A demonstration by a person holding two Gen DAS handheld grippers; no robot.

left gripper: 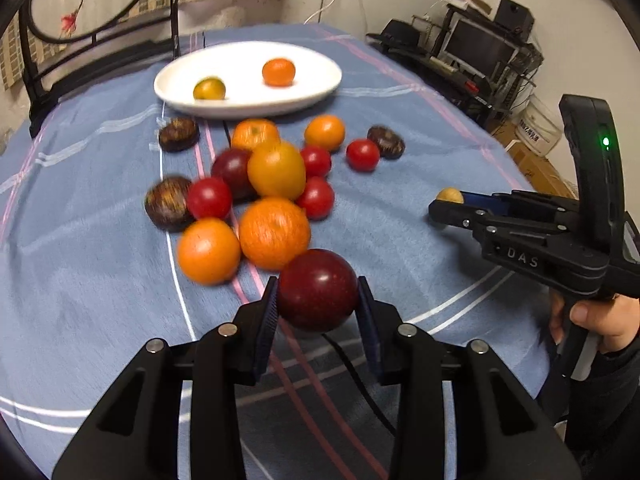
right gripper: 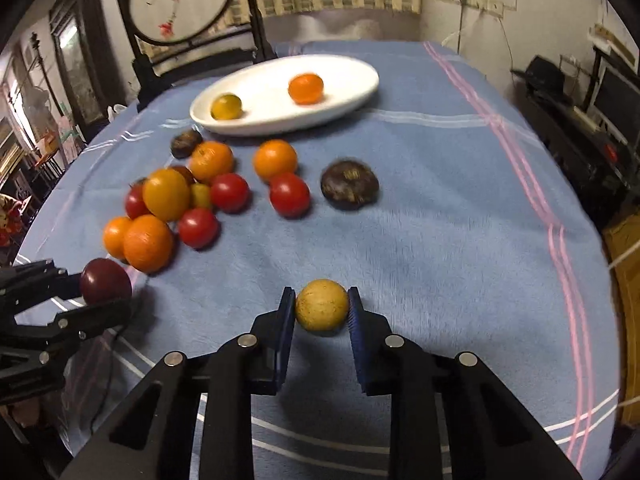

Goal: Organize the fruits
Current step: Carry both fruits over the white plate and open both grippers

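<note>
My left gripper (left gripper: 318, 300) is shut on a dark red plum (left gripper: 318, 290), just above the blue cloth; it also shows in the right wrist view (right gripper: 105, 280). My right gripper (right gripper: 322, 306) is shut on a small tan round fruit (right gripper: 322, 305), seen far right in the left wrist view (left gripper: 450, 195). A white oval plate (left gripper: 320, 76) at the back holds an orange (left gripper: 279, 72) and a yellow-green fruit (left gripper: 209, 89). A loose pile of oranges (left gripper: 274, 232), red tomatoes (left gripper: 209, 198) and dark brown fruits (left gripper: 168, 202) lies between plate and grippers.
The blue striped cloth (right gripper: 440, 220) covers a round table. A dark brown fruit (right gripper: 349, 185) lies apart to the right of the pile. A black framed screen (left gripper: 92, 40) stands behind the plate. Shelves with electronics (left gripper: 480, 48) stand off the table's right.
</note>
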